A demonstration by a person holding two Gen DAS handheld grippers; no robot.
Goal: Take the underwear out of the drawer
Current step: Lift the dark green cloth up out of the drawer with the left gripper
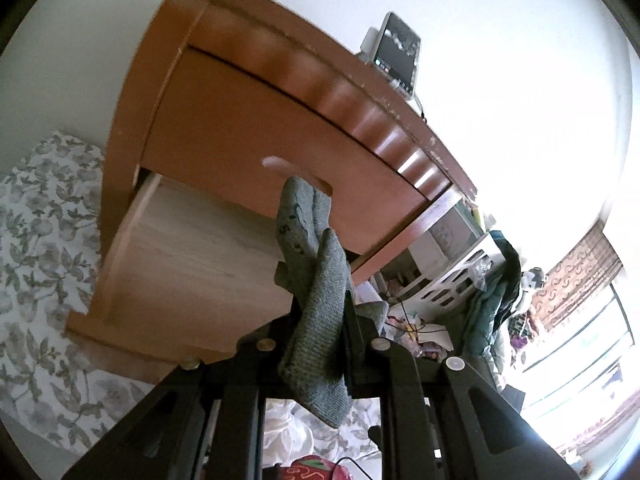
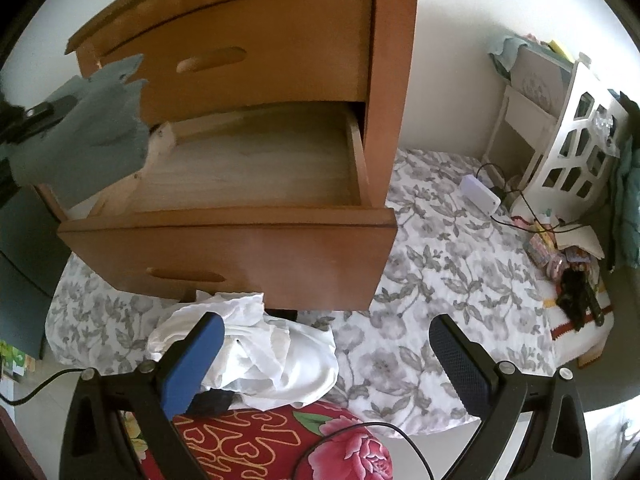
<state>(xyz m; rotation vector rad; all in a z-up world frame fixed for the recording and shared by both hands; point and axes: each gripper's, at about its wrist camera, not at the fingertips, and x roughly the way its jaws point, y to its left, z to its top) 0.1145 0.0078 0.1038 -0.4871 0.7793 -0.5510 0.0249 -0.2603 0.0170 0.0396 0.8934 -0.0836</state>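
Grey underwear [image 1: 316, 300] pinched between left gripper [image 1: 320, 320] fingers, held above open drawer [image 2: 256, 168]; right gripper [image 2: 324, 364] fingers spread wide, nothing held

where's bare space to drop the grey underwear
Free: the floral sheet between the open drawer front and the white rack. The drawer floor is bare too. Crowded: the white clothes below the drawer front, and clutter by the rack.

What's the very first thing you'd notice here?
A grey-green knitted garment pinched in the left gripper, held up in front of the wooden nightstand. Below it, the pulled-out bottom drawer looks bare, and white clothes lie heaped before it by the open right gripper.
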